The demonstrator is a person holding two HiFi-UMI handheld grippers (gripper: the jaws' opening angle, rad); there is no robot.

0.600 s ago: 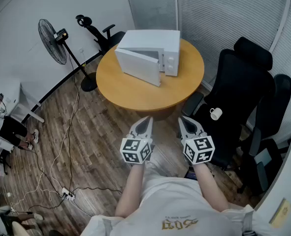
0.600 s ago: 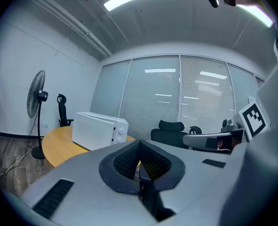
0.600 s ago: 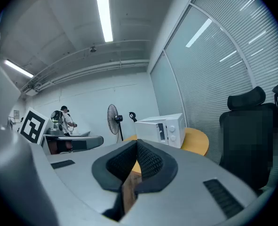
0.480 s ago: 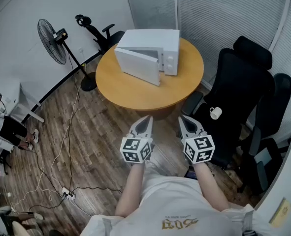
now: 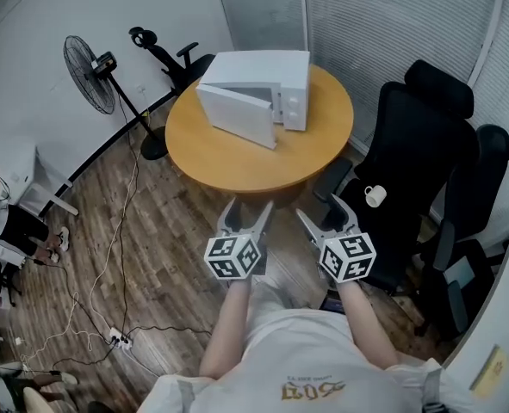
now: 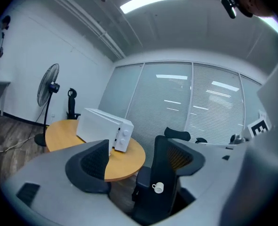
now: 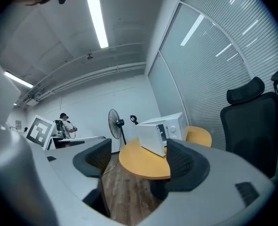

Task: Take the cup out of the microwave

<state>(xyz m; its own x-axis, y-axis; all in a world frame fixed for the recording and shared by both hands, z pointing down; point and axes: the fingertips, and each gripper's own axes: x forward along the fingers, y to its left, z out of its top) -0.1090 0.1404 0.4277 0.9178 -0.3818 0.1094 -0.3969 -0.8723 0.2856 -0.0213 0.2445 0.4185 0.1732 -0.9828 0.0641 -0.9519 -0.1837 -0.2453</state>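
While left gripper (image 5: 248, 206) and right gripper (image 5: 321, 208) hold jaws wide and empty, well short of the microwave (image 5: 267, 80), we should approach its ajar door (image 5: 235, 117) squarely; a cup (image 5: 375, 196) rests on the chair (image 5: 413, 140) right of it.

- We're in an office here, a small meeting room by the look of it.
- Glass partition walls (image 5: 392, 24) with slatted blinds run along the far side.
- A round wooden worktop (image 5: 237, 157) sits in the middle, with a white microwave (image 5: 263, 84) on it.
- Black swivel office chairs (image 5: 418, 144) crowd the right, and another chair (image 5: 194, 63) stands by the white wall.
- A pedestal fan (image 5: 86, 63) stands on the wood-look floor (image 5: 176, 222), where loose cables trail to a power strip (image 5: 116, 341).
- Overhead, a long strip light (image 6: 153, 0) glows in a plain ceiling.
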